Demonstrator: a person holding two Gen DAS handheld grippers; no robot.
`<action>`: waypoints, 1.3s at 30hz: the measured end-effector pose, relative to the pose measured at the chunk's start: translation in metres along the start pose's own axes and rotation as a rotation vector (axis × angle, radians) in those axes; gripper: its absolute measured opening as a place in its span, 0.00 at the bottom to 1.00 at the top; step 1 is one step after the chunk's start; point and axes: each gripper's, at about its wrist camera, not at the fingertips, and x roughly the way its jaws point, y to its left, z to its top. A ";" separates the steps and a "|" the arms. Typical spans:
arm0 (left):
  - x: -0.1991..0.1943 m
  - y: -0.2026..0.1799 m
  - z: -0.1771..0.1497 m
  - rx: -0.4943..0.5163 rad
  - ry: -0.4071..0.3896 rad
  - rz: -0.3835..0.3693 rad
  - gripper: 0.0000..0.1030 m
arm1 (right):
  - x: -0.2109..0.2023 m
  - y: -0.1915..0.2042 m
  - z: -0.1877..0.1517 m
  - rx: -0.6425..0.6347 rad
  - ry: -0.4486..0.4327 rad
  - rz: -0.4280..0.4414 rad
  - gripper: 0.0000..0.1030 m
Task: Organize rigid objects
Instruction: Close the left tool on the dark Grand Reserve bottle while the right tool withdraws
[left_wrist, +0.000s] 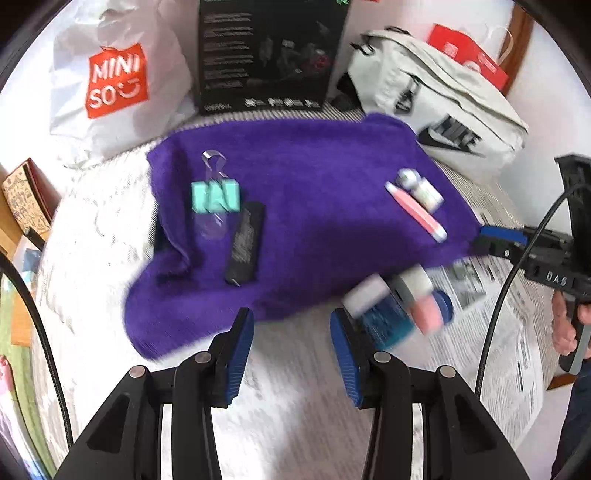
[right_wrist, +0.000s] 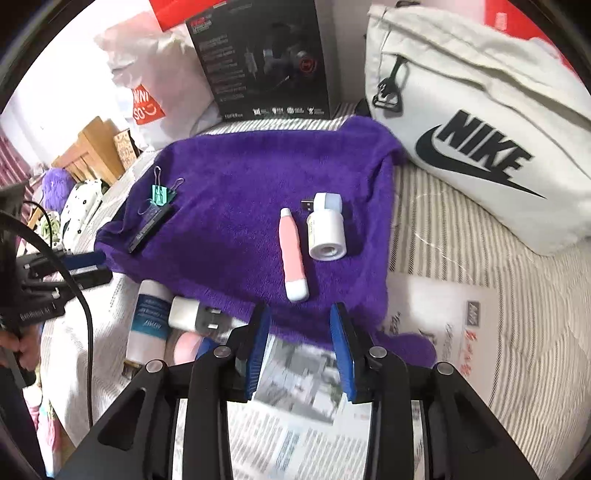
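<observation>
Fuzzy purple towel, cylindrical items.

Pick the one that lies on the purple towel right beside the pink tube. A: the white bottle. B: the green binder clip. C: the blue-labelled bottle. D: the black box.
A: the white bottle lies next to the pink tube on the purple towel; the green binder clip sits at the towel's far side.

A towel lies spread on the bed. On its left part a binder clip sits beside a flat bar; on its right part a tube lies left of a small bottle, a plug-in device just behind it
</observation>
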 end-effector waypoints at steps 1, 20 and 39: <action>0.001 -0.003 -0.003 0.000 0.005 -0.001 0.40 | -0.003 0.000 -0.004 0.007 0.002 -0.005 0.34; 0.031 -0.047 -0.023 -0.006 0.091 0.012 0.41 | -0.037 0.021 -0.080 0.087 0.012 0.063 0.35; 0.023 -0.035 -0.037 0.088 0.031 0.093 0.41 | -0.034 0.035 -0.087 0.068 0.025 0.057 0.35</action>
